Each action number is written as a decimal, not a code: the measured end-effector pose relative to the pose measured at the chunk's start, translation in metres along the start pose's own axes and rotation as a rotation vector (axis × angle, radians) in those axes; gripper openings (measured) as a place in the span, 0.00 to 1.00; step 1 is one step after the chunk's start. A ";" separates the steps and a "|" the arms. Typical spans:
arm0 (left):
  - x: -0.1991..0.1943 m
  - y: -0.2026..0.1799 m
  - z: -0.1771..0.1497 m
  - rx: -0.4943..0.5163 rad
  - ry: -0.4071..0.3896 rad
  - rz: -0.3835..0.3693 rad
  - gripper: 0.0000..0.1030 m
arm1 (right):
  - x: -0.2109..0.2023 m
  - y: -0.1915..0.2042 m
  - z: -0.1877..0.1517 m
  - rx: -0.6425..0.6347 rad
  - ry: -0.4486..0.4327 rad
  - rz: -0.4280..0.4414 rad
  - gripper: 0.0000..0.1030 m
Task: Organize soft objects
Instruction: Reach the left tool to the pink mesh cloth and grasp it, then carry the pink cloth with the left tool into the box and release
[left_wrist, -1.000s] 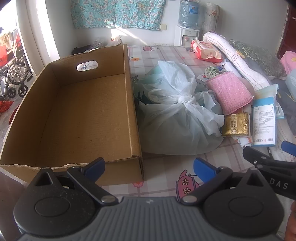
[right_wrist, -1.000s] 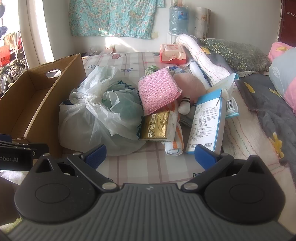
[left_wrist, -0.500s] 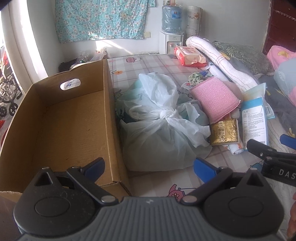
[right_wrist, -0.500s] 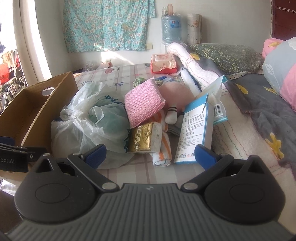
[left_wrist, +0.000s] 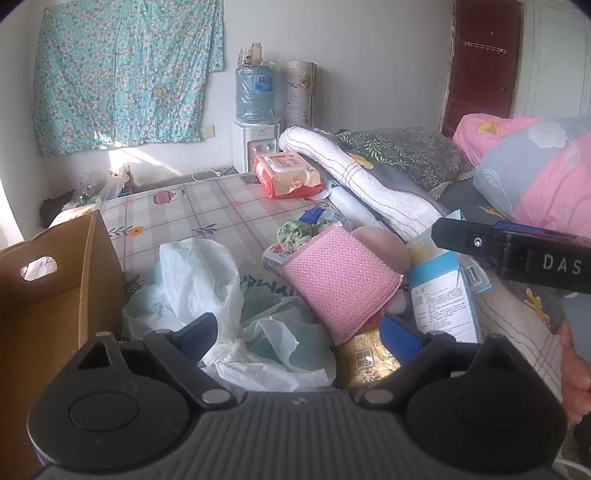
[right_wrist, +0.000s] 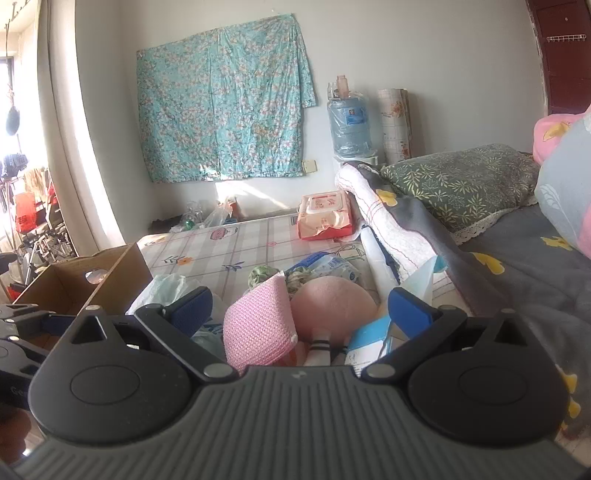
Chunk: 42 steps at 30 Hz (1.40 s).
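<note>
Pile: pink cloth (left_wrist: 340, 284), plastic bag (left_wrist: 207, 295), frame centre.
Box (left_wrist: 55, 295): left edge, open-topped.
Left gripper (left_wrist: 299, 332): jaws spread, just narrowing, nothing pinched.
Right gripper (right_wrist: 299, 306): spread above pile.

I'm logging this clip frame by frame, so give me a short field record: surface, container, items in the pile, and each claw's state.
surface: checked bed sheet
container: cardboard box, open top, left of pile
pile: tied plastic bag; pink knit cloth above gold packet; blue-white box
left claw: open, jaws just closing, gripping nothing
right claw: open, over pink cloth
</note>
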<state>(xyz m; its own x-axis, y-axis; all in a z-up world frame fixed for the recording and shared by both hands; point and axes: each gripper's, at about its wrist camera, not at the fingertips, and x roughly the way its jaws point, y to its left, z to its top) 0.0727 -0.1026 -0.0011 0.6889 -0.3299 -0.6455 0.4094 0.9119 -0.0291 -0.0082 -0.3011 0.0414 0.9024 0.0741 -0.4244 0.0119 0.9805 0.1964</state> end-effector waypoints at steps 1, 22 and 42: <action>0.008 -0.001 0.002 -0.005 0.012 -0.020 0.82 | 0.007 -0.002 0.003 0.005 0.010 0.018 0.94; 0.099 -0.005 0.024 -0.132 0.230 -0.164 0.57 | 0.124 -0.019 -0.001 0.061 0.358 0.177 0.33; 0.074 -0.007 0.036 -0.117 0.162 -0.162 0.61 | 0.113 -0.022 0.006 0.239 0.395 0.273 0.33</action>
<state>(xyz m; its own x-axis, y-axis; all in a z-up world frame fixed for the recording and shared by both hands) 0.1421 -0.1423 -0.0214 0.5108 -0.4394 -0.7389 0.4283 0.8753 -0.2244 0.0958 -0.3155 -0.0054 0.6561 0.4285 -0.6212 -0.0614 0.8507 0.5220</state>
